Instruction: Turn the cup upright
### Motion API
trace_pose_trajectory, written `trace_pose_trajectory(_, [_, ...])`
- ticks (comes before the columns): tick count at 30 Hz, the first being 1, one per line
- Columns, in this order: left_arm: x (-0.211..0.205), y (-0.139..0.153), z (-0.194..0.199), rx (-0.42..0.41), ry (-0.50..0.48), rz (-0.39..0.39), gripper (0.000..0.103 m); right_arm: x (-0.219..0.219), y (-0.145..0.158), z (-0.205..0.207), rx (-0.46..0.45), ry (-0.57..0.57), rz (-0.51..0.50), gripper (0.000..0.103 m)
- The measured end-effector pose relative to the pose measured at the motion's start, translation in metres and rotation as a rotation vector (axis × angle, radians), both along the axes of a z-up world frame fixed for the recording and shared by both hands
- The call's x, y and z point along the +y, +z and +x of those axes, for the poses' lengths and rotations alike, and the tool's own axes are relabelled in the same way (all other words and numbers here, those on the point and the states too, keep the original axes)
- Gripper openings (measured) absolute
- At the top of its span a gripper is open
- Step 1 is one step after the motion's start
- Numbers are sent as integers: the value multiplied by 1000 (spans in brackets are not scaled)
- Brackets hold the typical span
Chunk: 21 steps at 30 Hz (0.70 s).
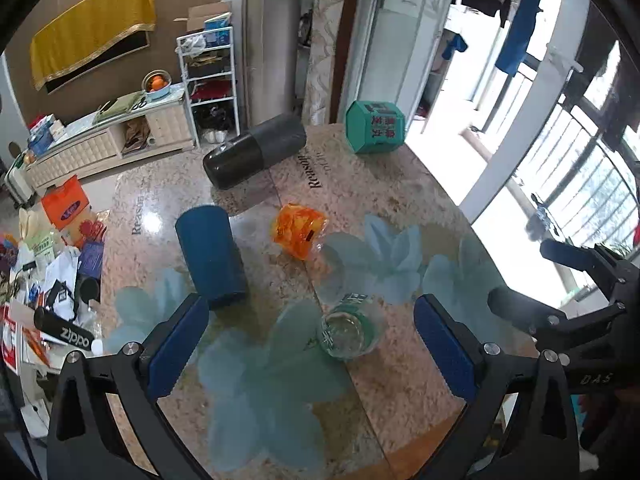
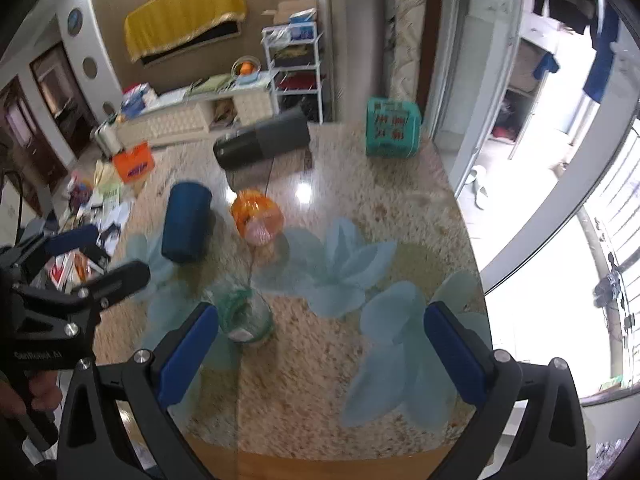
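Note:
A clear glass cup (image 1: pixel 349 330) with green print stands on the flowered table (image 1: pixel 400 208), its open mouth facing up toward the camera. It also shows in the right wrist view (image 2: pixel 245 315), blurred, beside that gripper's left finger. My left gripper (image 1: pixel 312 354) is open above the table, and the cup lies between its blue-padded fingers, untouched. My right gripper (image 2: pixel 320 354) is open and empty above the table's near edge. The right gripper also shows at the right of the left wrist view (image 1: pixel 560 280).
On the table lie a blue cylinder (image 1: pixel 210 254), a dark grey cylinder (image 1: pixel 254 150), an orange plastic bag (image 1: pixel 298 232) and a teal box (image 1: pixel 374 126). Cluttered papers and bags (image 1: pixel 52 280) lie left of the table. A balcony door is at the right.

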<state>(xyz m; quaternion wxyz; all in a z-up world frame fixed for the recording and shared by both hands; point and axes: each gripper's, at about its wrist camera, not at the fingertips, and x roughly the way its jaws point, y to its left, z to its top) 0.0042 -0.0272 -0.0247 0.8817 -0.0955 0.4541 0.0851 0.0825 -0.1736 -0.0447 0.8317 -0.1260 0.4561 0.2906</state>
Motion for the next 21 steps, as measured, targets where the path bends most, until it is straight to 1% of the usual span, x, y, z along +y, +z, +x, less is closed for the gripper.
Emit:
trace_pose_trajectory(4, [4, 13, -7, -3, -51, 1, 103, 6, 12, -14, -46, -53, 1, 103])
trace_pose_trajectory(9, [9, 24, -15, 13, -100, -3, 103, 9, 17, -31, -65, -122, 11, 103])
trace_pose_trajectory(11, [9, 26, -19, 8, -122, 8, 103, 10, 19, -37, -70, -147, 14, 103])
trace_pose_trajectory(15, [11, 27, -25, 9, -139, 9, 103, 14, 20, -45, -77, -181, -1, 103])
trace_pose_trajectory(21, [13, 22, -27, 32, -155, 25, 103, 19, 18, -48, -87, -183, -51, 103])
